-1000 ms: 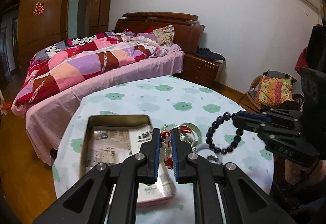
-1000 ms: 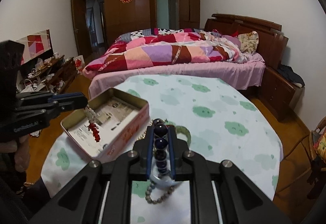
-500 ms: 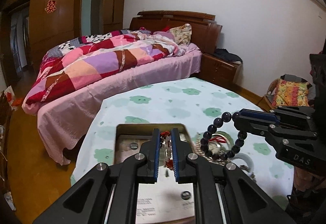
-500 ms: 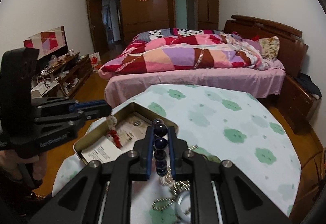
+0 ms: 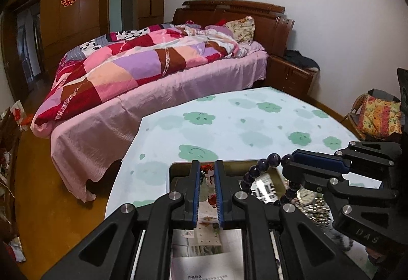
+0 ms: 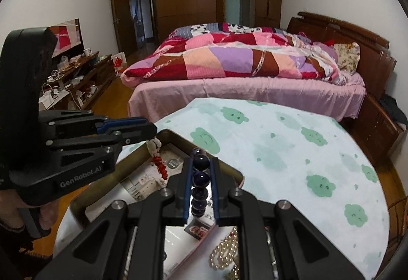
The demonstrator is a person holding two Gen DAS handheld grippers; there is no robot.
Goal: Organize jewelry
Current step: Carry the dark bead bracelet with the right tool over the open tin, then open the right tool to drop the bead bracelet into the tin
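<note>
The left gripper [image 5: 206,190] is pitched downward over the open tin [image 6: 163,136], its jaws nearly closed on a red and white charm [image 6: 158,157]. Seen from the right wrist, the charm is pinched at its top by the fingertips and hangs free into the tin, the red part lowest, clear of the printed paper lining [image 6: 142,178] below. The gripper's black body is held from the left by a hand [image 6: 47,216], of which only part is seen under the handle.

The right gripper [image 6: 200,178] is likewise angled down over the tin's near right part, with its jaws closed on a dark bead bracelet [image 5: 265,168]. A row of beads is clamped between the blue pads, and in the left wrist view the rest of the loop is seen drooping below the fingertips above the tin. The two grippers are held side by side, near each other but apart.

A gold bead chain [image 6: 224,252] is seen on the table [image 6: 293,147] just beside the tin, under the right gripper. The table is covered with a pale cloth with green clouds. A bed [image 6: 242,68] is seen beyond its far edge.
</note>
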